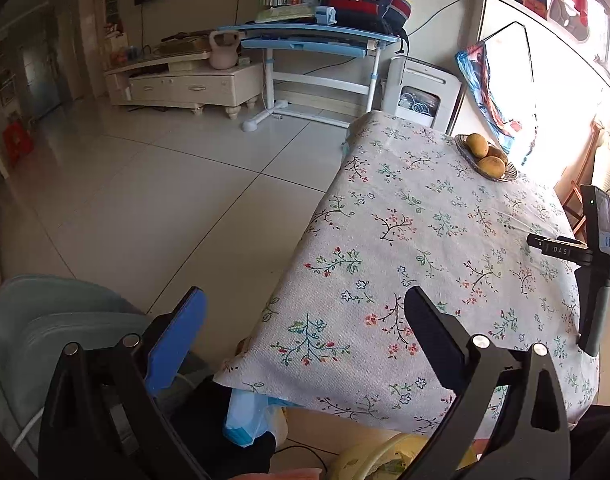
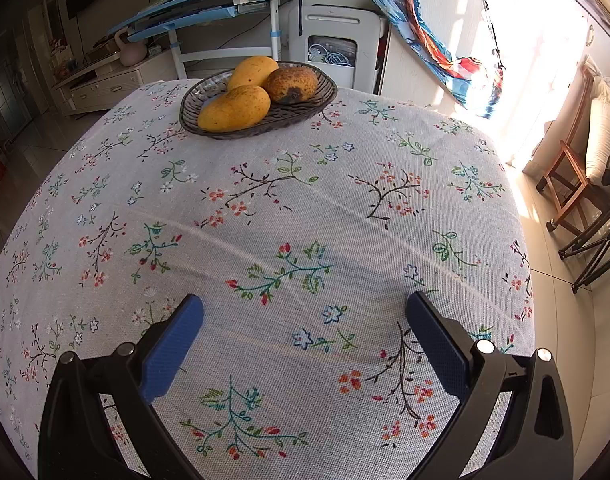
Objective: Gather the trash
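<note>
My left gripper (image 1: 305,304) is open and holds nothing; it hovers over the near left corner of a table under a floral tablecloth (image 1: 425,240). Below that corner, on the floor, lie a blue-and-white plastic bag (image 1: 245,416) and a yellow rounded container (image 1: 369,456). My right gripper (image 2: 305,312) is open and empty above the middle of the tablecloth (image 2: 265,208). In the left wrist view the other gripper (image 1: 593,256) shows at the right edge. No loose trash shows on the tabletop.
A glass dish (image 2: 209,96) with three mangoes (image 2: 235,108) stands at the far end. A grey-green chair (image 1: 45,328) stands at the near left. Tiled floor (image 1: 145,200), a blue desk (image 1: 313,40), a white appliance (image 2: 337,48) and a wooden chair (image 2: 577,176) surround the table.
</note>
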Demonstrator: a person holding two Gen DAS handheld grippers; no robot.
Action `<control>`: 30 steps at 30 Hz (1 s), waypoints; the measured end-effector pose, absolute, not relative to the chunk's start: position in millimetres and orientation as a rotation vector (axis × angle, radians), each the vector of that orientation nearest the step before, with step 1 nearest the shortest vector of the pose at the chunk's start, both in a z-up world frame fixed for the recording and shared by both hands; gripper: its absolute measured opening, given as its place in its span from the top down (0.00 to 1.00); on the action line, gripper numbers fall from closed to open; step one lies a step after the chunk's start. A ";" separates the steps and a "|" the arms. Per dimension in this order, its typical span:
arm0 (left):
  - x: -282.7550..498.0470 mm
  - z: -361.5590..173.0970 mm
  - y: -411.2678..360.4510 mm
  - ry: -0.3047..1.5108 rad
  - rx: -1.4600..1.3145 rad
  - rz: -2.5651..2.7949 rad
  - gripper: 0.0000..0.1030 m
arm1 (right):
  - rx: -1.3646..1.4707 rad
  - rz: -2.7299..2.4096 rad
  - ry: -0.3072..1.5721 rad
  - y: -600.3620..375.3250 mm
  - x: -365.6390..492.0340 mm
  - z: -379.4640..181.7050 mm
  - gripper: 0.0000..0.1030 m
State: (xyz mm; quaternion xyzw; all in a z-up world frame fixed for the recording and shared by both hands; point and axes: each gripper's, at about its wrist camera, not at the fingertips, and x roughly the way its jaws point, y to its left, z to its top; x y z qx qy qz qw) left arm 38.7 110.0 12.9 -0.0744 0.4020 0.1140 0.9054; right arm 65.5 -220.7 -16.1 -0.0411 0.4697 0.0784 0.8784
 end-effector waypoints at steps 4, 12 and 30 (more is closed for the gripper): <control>34.6 17.8 105.7 0.802 -0.118 0.244 0.07 | -0.086 0.163 0.979 -220.9 65.7 -16.1 0.06; 27.9 21.5 106.6 0.774 -0.124 0.247 0.07 | -0.086 0.163 0.979 -221.1 65.8 -16.0 0.06; 31.5 18.9 101.1 0.787 -0.058 0.221 0.07 | -0.086 0.163 0.979 -221.0 65.6 -16.7 0.06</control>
